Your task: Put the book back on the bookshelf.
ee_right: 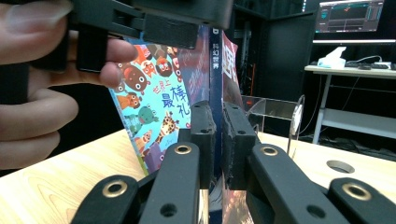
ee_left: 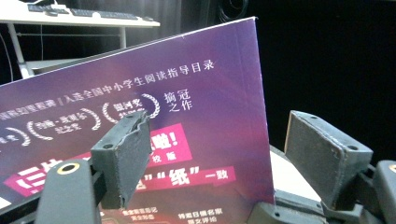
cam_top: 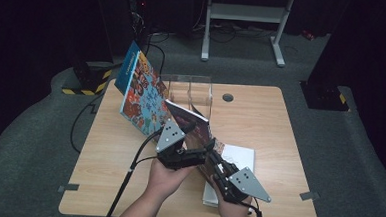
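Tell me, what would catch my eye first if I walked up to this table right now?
Probably the purple book held upright near the middle of the table: the right gripper pinches its spine, while the left gripper stands open around its cover. Behind it, a colourful cartoon-animal book leans by a clear plastic stand, and a white book lies flat under the hands.
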{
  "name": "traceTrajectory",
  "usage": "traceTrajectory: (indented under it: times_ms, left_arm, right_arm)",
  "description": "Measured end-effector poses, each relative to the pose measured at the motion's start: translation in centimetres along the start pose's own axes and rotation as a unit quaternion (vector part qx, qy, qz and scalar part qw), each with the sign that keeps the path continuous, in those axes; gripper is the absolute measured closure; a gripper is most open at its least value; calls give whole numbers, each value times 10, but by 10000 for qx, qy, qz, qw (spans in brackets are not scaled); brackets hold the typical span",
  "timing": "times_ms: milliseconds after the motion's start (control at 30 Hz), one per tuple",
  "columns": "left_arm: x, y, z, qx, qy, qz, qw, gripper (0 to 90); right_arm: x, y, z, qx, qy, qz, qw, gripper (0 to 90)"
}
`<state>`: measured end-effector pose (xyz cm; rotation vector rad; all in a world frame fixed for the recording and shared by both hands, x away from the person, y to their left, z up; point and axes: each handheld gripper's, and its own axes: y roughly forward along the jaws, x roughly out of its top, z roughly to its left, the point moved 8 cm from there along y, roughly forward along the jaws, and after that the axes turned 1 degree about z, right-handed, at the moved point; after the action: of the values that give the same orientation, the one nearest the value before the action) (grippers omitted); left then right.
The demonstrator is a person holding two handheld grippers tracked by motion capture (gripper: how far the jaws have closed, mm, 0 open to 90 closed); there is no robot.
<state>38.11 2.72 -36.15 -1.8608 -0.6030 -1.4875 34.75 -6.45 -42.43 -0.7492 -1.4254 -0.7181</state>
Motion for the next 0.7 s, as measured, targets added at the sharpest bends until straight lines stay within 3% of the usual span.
traceTrajectory:
  times_ms: [167,333,433,600,700]
  left_arm:
    - [-2,-1,1,8,-29,-7,10000,209]
    - [-5,-1,4,103,-21,12,9999,195]
    - [-8,1,8,222,1,110,9997,192]
    - [-12,3,14,273,-217,152,9993,163]
    - [-13,5,15,294,-221,207,9991,163]
  right_arm:
    - [-2,1,4,1,-2,13,10000,846]
    - [-3,1,11,-45,-239,15,9997,846]
    - [-4,2,13,3,-236,49,9997,846]
    - [-6,4,19,73,-315,76,9994,845]
    - [-7,5,23,82,-395,92,9991,843]
